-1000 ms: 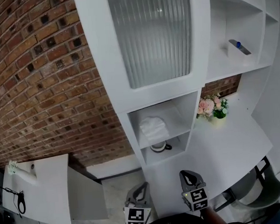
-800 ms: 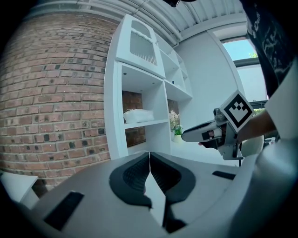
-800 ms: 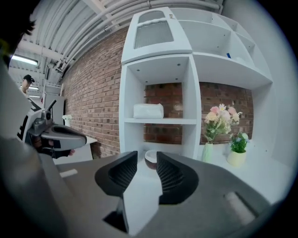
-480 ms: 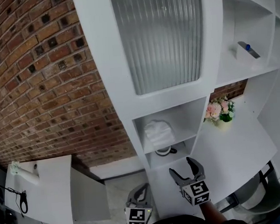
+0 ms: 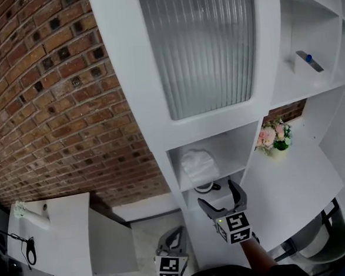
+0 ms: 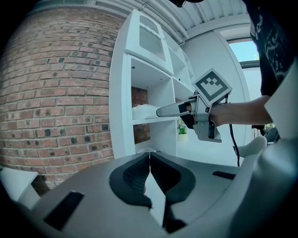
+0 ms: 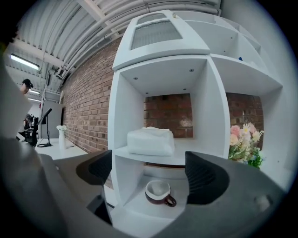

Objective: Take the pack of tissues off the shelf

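Front-on from the right gripper view: one pack of tissues, soft, white and pillowy, lies on the middle shelf of the white unit. One glossy brown cup with a white inside sits in the compartment directly below, and brick shows behind. Only the head view catches both grippers at once, two in all. The right gripper is up in front of that shelf. It has just been opening, its ribbed black pads are spread wide, and nothing is between them or touching the pack. The left gripper view shows the left gripper with its pads pressed together, empty. It also shows its partner side-on, marker cube up.
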`<state>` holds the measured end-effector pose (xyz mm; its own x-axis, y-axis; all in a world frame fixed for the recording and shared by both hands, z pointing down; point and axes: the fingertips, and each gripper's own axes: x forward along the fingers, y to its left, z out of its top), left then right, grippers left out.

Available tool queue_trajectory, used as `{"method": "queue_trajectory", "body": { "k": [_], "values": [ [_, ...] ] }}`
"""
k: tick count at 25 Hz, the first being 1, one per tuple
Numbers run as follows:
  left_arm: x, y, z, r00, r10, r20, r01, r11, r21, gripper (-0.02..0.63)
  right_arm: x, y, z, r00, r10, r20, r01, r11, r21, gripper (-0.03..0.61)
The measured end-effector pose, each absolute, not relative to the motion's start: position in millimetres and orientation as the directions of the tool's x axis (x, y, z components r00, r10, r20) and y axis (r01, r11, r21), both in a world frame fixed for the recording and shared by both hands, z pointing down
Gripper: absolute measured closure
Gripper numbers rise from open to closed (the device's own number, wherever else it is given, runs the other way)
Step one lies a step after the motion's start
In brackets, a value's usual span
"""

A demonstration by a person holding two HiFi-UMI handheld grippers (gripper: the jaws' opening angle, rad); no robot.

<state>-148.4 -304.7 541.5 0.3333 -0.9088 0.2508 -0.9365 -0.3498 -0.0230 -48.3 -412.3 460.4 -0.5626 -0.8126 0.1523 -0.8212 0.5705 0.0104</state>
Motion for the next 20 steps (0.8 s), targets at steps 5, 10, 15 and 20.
{"method": "queue_trajectory", "body": {
  "k": [5,10,15,20],
  "values": [
    [-152.0,-303.8,543.6,0.327,-0.907,0.265,-0.937,-0.347,-0.032,0.603,-57.9,-425.9,454.1,-0.549,-0.820,0.162,-0.828,0.561,0.032,0.083],
    [-158.0,-302.3,549.7,0.318,-0.906,0.280,-0.938,-0.344,-0.046,0.603,-67.4,-441.4,448.3,-0.545,-0.821,0.171,-0.831,0.556,0.021,0.063],
    [-160.8,-304.1,544.8,0.309,-0.912,0.271,-0.942,-0.333,-0.047,0.603,-78.8,-455.4,448.1,-0.528,-0.827,0.192,-0.840,0.543,0.027,0.037],
    [-166.3,-304.9,547.9,0.300,-0.911,0.282,-0.944,-0.327,-0.053,0.603,-84.7,-467.4,447.6,-0.505,-0.840,0.197,-0.855,0.519,0.020,0.036]
  ]
}}
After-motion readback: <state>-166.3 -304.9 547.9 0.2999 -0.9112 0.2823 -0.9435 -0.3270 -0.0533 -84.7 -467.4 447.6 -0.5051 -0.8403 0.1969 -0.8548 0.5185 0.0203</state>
